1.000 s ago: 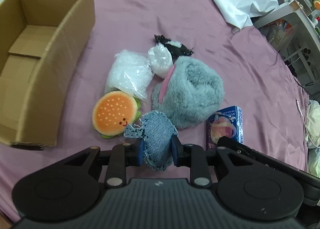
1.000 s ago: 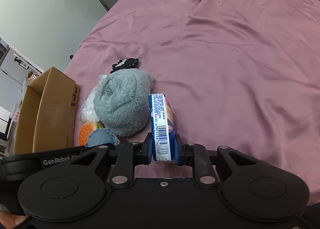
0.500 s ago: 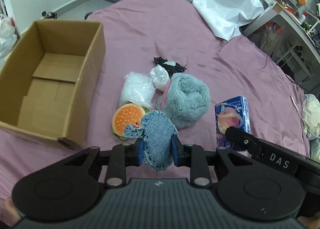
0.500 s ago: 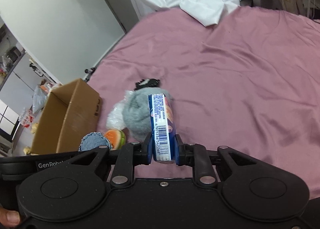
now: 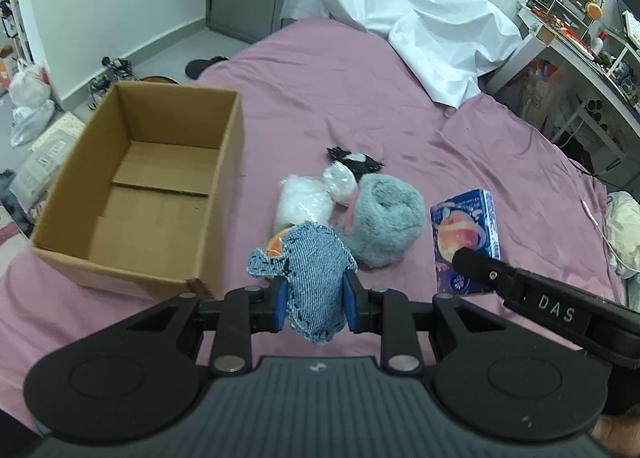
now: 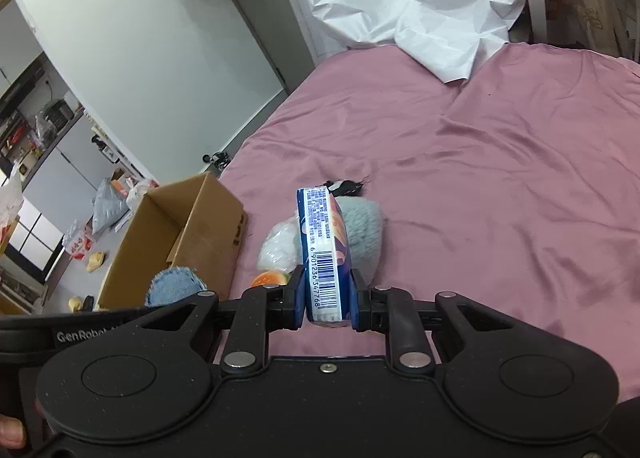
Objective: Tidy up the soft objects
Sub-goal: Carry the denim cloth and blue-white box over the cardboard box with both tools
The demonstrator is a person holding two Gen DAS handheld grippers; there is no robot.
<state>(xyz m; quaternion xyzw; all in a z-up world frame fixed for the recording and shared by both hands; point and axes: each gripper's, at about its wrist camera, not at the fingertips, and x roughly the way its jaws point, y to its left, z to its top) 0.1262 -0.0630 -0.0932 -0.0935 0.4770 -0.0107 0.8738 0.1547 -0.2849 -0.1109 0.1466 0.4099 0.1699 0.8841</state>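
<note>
My left gripper [image 5: 314, 303] is shut on a blue denim plush [image 5: 312, 276], held above the pink bed; it also shows in the right wrist view [image 6: 174, 285]. My right gripper [image 6: 325, 304] is shut on a blue tissue pack [image 6: 323, 254], seen also in the left wrist view [image 5: 466, 240]. On the bed lie a grey fluffy item [image 5: 386, 224], two white plastic bags [image 5: 304, 204], a black-and-white item [image 5: 354, 158] and an orange burger plush [image 6: 271, 279], mostly hidden behind the denim plush in the left wrist view. An open, empty cardboard box [image 5: 148, 186] stands left of the pile.
A white sheet [image 5: 420, 30] lies crumpled at the far end of the bed. A cluttered desk and shelves [image 5: 580, 30] stand at the right. Bags and clutter [image 5: 28, 98] lie on the floor left of the bed.
Both grippers have risen well above the bed, each still holding its item. The box and pile now look smaller and farther below.
</note>
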